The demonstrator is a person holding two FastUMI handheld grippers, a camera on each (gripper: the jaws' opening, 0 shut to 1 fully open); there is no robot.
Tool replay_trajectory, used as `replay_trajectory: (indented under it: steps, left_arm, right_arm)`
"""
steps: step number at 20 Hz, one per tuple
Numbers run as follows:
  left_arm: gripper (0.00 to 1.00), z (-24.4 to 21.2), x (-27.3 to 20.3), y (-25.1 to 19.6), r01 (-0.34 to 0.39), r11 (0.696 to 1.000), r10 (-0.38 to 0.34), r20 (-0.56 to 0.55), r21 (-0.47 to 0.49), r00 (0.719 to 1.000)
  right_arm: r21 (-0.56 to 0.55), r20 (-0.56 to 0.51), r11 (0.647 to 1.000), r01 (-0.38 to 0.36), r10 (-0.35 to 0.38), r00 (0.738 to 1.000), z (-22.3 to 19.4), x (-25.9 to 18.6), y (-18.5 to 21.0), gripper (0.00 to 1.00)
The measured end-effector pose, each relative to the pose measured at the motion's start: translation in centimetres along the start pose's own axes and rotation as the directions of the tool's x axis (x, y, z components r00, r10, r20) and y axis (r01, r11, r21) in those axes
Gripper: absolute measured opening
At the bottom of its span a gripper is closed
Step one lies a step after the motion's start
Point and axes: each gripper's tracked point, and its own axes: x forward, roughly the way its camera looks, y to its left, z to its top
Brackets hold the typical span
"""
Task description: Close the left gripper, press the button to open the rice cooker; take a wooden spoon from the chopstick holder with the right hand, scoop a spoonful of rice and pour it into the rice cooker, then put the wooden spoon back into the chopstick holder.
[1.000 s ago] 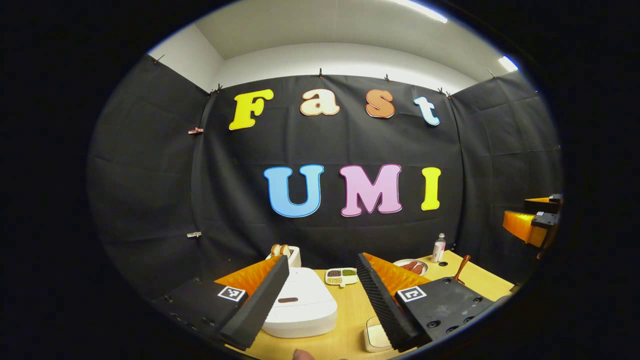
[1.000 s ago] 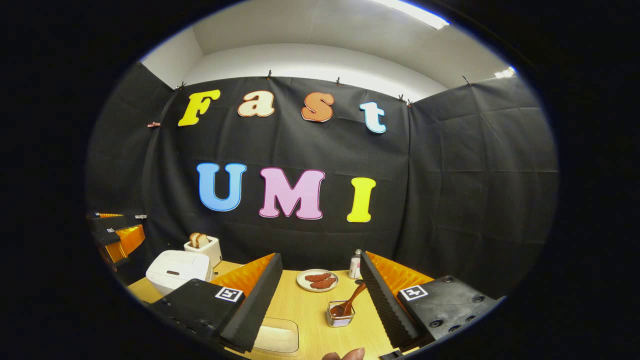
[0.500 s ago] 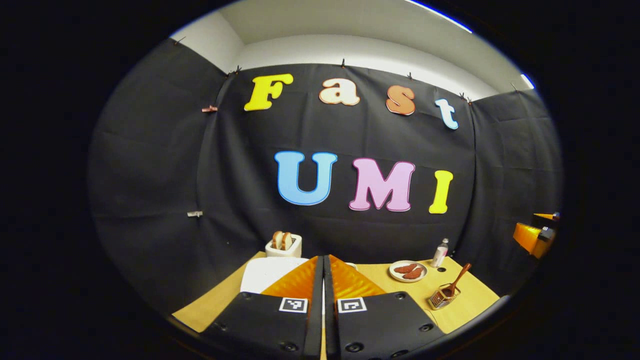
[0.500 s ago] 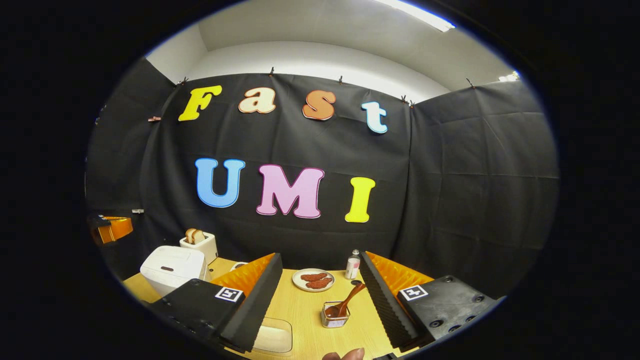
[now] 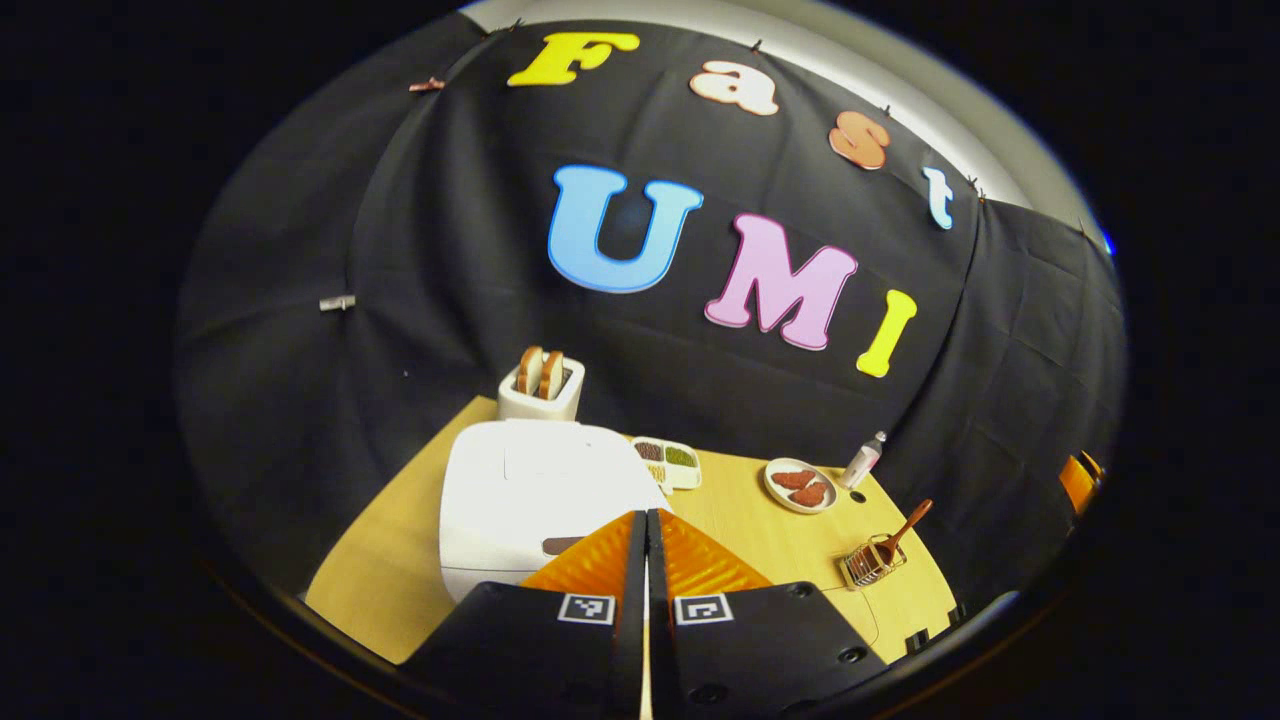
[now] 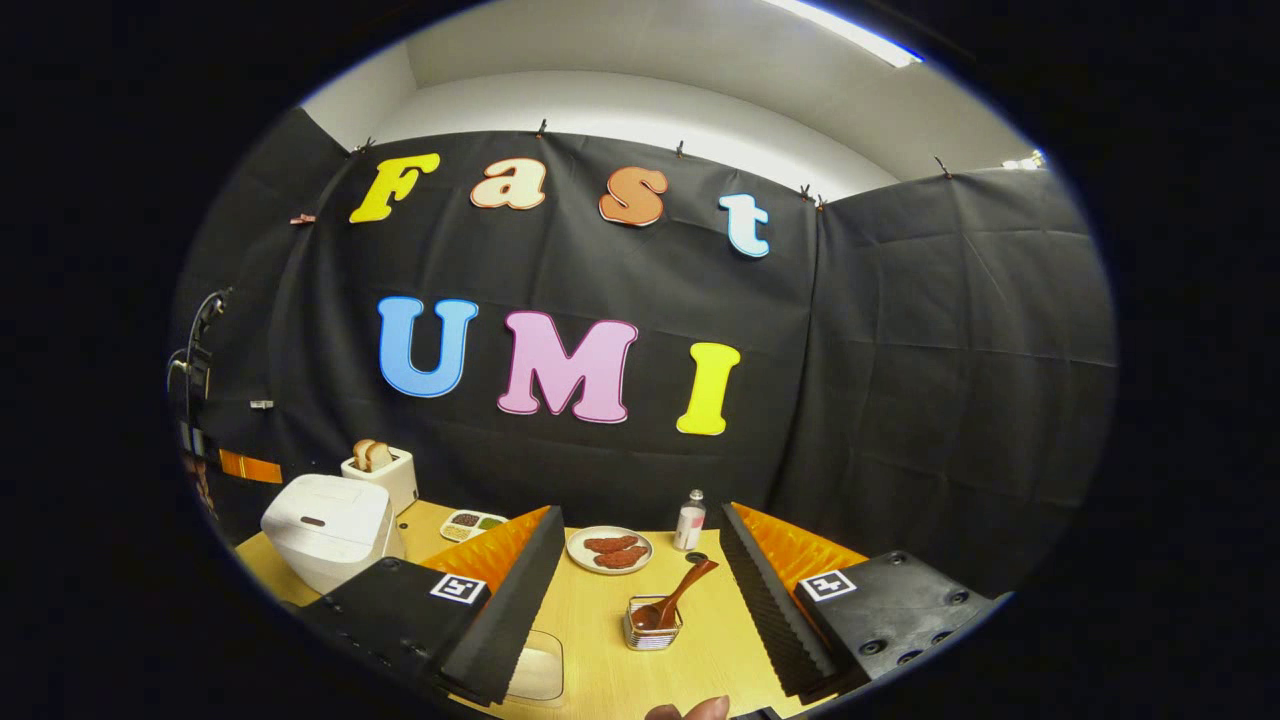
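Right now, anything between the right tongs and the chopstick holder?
No. In the right gripper view, bare tabletop lies between the open right tongs and the chopstick holder with the wooden spoon.

closed hand-held gripper [image 5: 645,530], lidded rice cooker [image 5: 535,495]

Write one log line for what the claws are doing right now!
left claw: shut, above rice cooker | right claw: open | wooden spoon: in chopstick holder

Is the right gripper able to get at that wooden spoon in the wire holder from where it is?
Probably yes. The right gripper is open, and the wooden spoon stands in the chopstick holder straight ahead between its fingers, handle leaning up. Nothing stands between them on the table.
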Motion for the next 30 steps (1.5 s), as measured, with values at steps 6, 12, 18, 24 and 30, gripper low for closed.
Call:
replay_trajectory:
  steps: [6, 12, 18, 24, 30]
  left_arm:
    - [0.07, -3.1, 5.7, 3.3, -0.024, 0.998, 0.015, -0.166, -0.053, 0.986]
    - [0.08, -5.2, 8.0, 5.0, -0.078, 0.997, 0.067, -0.279, -0.029, 0.958]
    - [0.08, -6.1, 8.2, 5.1, -0.080, 0.997, 0.080, -0.312, 0.012, 0.947]
    - [0.08, -5.8, 7.9, 5.2, -0.095, 0.995, 0.103, -0.333, 0.042, 0.937]
    - [0.09, 1.6, 5.9, 4.5, -0.147, 0.976, 0.157, -0.053, 0.160, 0.986]
  right_arm:
    - [-0.014, -0.036, 0.999, 0.050, -0.050, 0.998, -1.6, 0.2, -2.1, 0.98]
    - [-0.016, -0.054, 0.995, 0.096, -0.097, 0.994, -2.6, 0.0, -3.9, 0.98]
    - [-0.013, -0.061, 0.995, 0.102, -0.103, 0.993, -2.9, 0.2, -4.1, 0.98]
    - [-0.021, -0.051, 0.996, 0.092, -0.093, 0.994, -2.5, 0.3, -3.9, 0.98]
    - [-0.018, -0.065, 0.996, 0.085, -0.086, 0.994, -2.8, 0.3, -4.1, 0.98]
